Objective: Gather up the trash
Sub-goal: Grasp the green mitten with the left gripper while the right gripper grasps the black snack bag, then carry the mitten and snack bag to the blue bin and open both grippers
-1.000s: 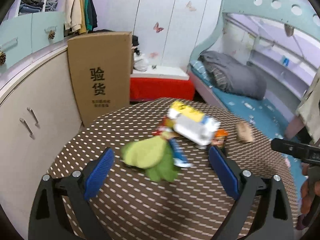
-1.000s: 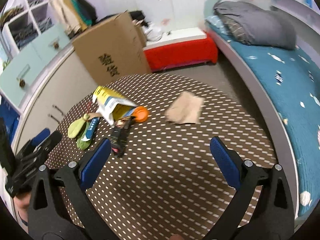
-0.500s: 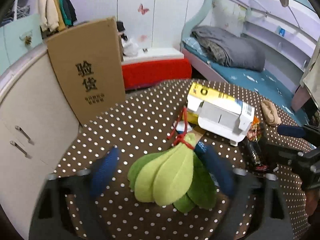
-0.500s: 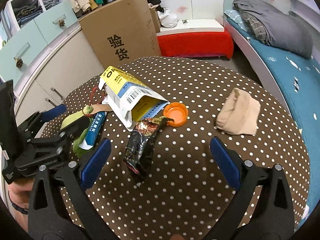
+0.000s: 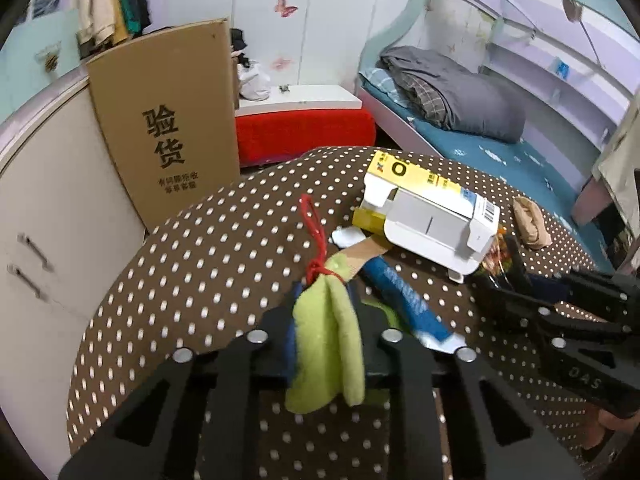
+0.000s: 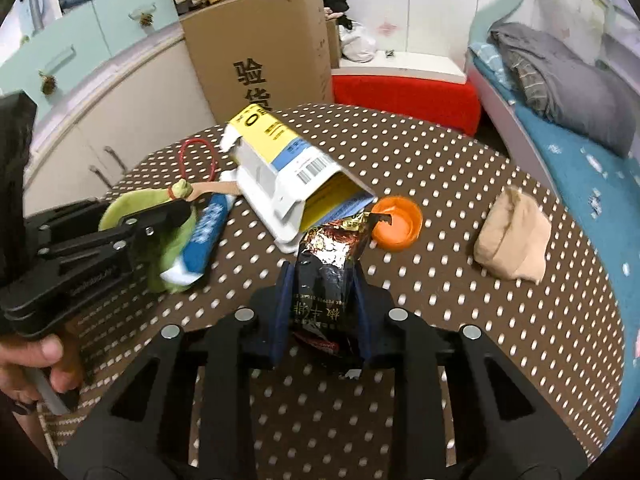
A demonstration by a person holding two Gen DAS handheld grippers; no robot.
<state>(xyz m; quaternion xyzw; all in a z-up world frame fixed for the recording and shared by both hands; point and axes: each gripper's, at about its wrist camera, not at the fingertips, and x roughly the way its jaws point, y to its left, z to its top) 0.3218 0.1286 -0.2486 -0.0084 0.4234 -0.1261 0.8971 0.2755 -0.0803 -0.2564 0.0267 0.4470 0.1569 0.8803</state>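
Note:
On the round brown polka-dot table (image 5: 192, 280) lies a heap of trash. My left gripper (image 5: 326, 320) has its jaws closing on a green felt leaf bundle (image 5: 328, 344) tied with red string; the pads squeeze it. My right gripper (image 6: 324, 312) has its jaws closing on a dark foil snack wrapper (image 6: 328, 272), with the pads against its sides. A blue tube (image 5: 404, 300), an opened yellow-and-white carton (image 6: 288, 176), an orange cap (image 6: 400, 222) and a beige folded cloth (image 6: 512, 240) lie nearby. The left gripper (image 6: 160, 216) also shows in the right wrist view.
A tall cardboard box (image 5: 168, 120) stands behind the table beside cream cabinets (image 5: 48, 208). A red bench (image 5: 304, 128) and a bed with a grey blanket (image 5: 460, 100) lie beyond. A person's hand (image 6: 36, 360) holds the left gripper's handle.
Both grippers came down and forward onto the table and went from wide open to nearly shut, the left around the green leaf bundle, the right around the dark wrapper.

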